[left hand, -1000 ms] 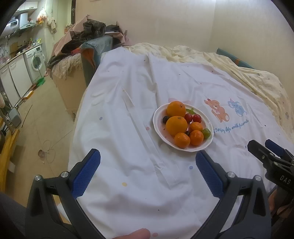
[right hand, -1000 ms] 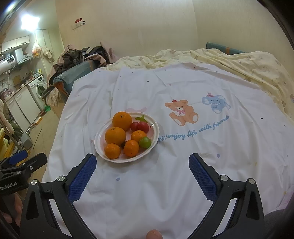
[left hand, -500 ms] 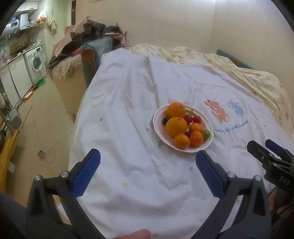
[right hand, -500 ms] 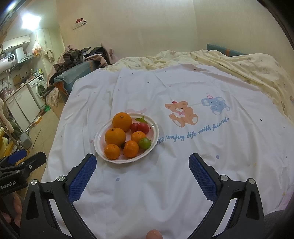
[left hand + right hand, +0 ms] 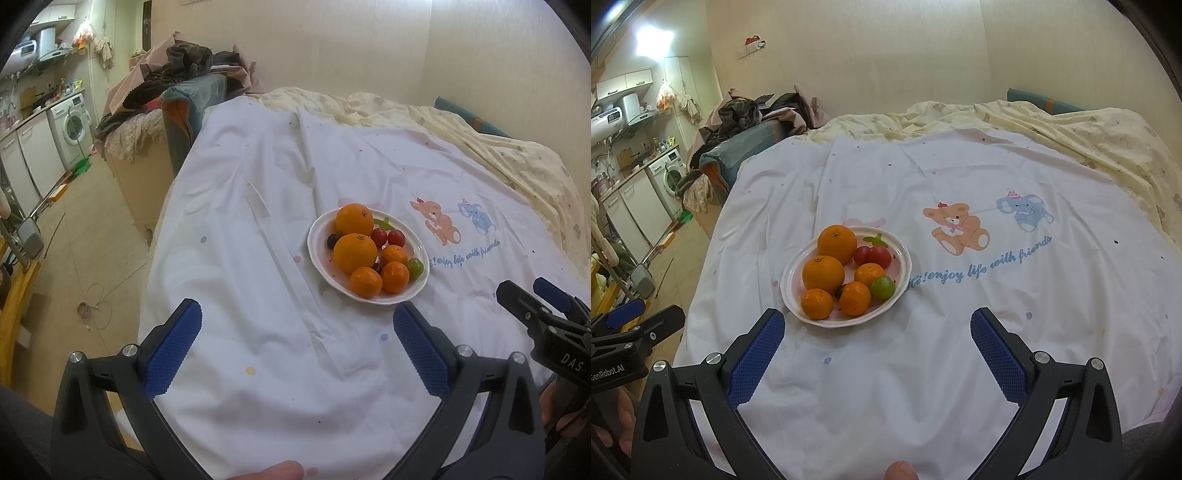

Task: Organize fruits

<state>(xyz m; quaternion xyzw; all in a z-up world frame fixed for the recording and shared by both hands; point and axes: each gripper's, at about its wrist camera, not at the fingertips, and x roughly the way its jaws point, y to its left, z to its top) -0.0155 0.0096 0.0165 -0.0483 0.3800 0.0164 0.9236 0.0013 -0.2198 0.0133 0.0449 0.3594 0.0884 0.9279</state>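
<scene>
A white plate sits on the white bed sheet and holds fruit: two large oranges, three small tangerines, two red cherry tomatoes, a green one and dark grapes. My left gripper is open and empty, above the sheet short of the plate. My right gripper is open and empty, just in front of the plate. Each gripper shows at the edge of the other's view.
The sheet has a bear and elephant print. A yellow quilt lies at the far side. Left of the bed are a pile of clothes, a tiled floor and a washing machine.
Both grippers have drifted very slightly; the plate sits a touch lower in both views. Nothing was grasped or released.
</scene>
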